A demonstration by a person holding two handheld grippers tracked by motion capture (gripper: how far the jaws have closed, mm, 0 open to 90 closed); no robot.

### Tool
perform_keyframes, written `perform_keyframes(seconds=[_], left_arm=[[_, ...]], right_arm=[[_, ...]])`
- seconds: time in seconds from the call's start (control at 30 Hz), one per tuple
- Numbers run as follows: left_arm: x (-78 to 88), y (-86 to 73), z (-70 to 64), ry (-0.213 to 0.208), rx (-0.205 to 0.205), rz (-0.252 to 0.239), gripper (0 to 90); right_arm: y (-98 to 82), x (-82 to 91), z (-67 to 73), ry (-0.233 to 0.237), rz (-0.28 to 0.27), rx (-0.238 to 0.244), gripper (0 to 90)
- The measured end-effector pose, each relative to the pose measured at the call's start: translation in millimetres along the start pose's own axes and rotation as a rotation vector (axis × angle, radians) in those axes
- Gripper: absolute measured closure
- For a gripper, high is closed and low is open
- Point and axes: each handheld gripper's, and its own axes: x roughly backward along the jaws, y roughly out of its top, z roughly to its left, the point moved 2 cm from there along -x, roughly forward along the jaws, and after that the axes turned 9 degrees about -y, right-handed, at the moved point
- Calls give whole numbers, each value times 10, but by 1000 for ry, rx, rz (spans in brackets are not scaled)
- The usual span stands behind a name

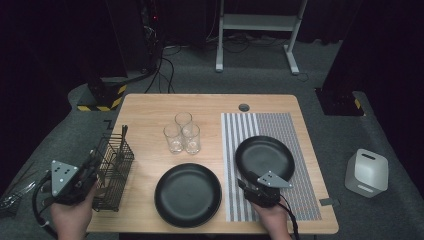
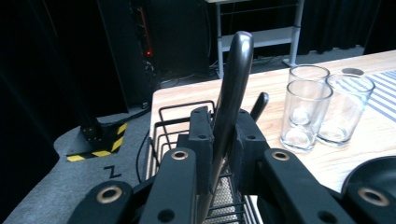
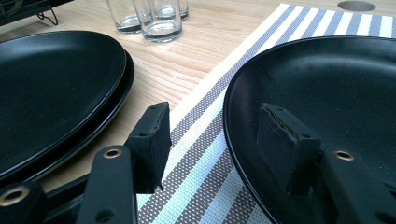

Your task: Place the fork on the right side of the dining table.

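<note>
The left claw (image 2: 223, 140) pinches a dark utensil handle (image 2: 233, 88) upright above the wire caddy (image 1: 114, 167) for lifting; the right claw (image 3: 212, 140), half-open and empty, straddles the plate rim (image 3: 233, 135).

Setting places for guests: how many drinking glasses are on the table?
3, clustered mid-table between the wire basket and the striped mat: one glass at the back, one front left, one front right. None seems hidden.

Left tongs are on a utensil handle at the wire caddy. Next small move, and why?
Probably lift straight up. The left tongs are clamped on the utensil handle, whose lower end sits inside the wire caddy; a vertical pull should clear the wires before carrying it toward the plates.
</note>
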Motion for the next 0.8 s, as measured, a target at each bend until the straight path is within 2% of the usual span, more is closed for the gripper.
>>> perform_keyframes(seconds=[0.23,0.27,0.4,0.8], left_arm=[[33,12,10,33,-21,-9,819],[42,20,16,18,-10,-18,830],[61,52,-9,26,-23,-42,832],[76,115,-36,-3,-5,-80,832]], right_arm=[[-2,0,1,-1,1,-1,445],[-2,0,1,-1,0,-2,445],[-1,2,-2,-2,-3,1,445],[0,9,-7,-3,-3,-1,445]])
